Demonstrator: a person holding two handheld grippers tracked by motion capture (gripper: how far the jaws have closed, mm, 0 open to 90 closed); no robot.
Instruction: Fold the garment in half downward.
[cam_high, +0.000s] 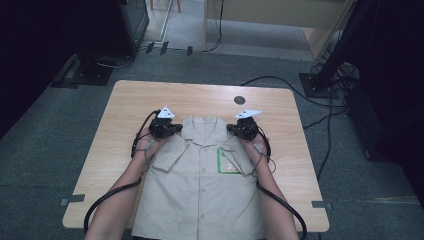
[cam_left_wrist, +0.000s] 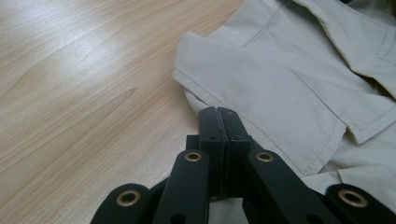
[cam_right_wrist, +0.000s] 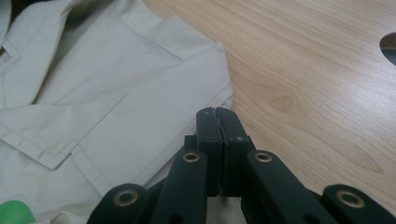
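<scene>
A beige short-sleeved shirt (cam_high: 200, 195) lies flat and face up on the wooden table (cam_high: 125, 100), collar toward the far side, both sleeves folded in over the chest. A green-edged tag (cam_high: 227, 161) marks its chest pocket. My left gripper (cam_high: 178, 128) sits at the shirt's left shoulder. In the left gripper view its jaws (cam_left_wrist: 218, 113) are pressed together on the shoulder's hem (cam_left_wrist: 196, 88), whose edge runs in under them. My right gripper (cam_high: 231, 128) mirrors this at the other shoulder, its jaws (cam_right_wrist: 217, 113) pressed together on the fabric edge (cam_right_wrist: 219, 88).
A dark round hole (cam_high: 239, 99) is set in the tabletop beyond the right gripper. Bare wood (cam_left_wrist: 70, 93) lies left and right of the shirt. Black cables (cam_high: 280, 80) and a stand base (cam_high: 315, 82) lie on the grey floor past the table's far right corner.
</scene>
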